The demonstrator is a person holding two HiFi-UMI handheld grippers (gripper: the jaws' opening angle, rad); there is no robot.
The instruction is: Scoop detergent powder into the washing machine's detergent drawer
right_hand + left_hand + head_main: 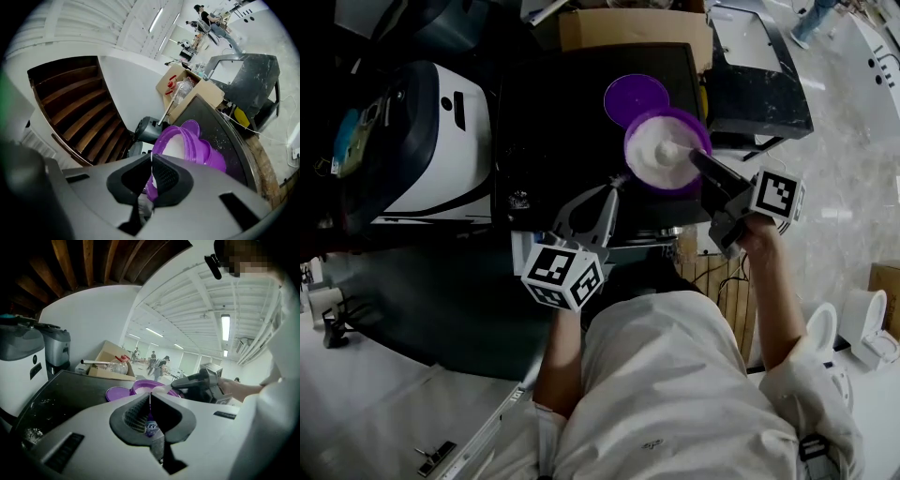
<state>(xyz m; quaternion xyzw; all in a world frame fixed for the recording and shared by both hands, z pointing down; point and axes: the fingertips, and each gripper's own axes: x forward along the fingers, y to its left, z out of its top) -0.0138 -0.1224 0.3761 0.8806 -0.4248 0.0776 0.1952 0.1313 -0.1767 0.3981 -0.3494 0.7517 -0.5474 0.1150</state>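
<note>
Purple tub of white powder sits by the tabletop's front edge, the right claw clenched on its rim. Left claw pinches a thin white scoop handle. It should dig slowly and lift level
</note>
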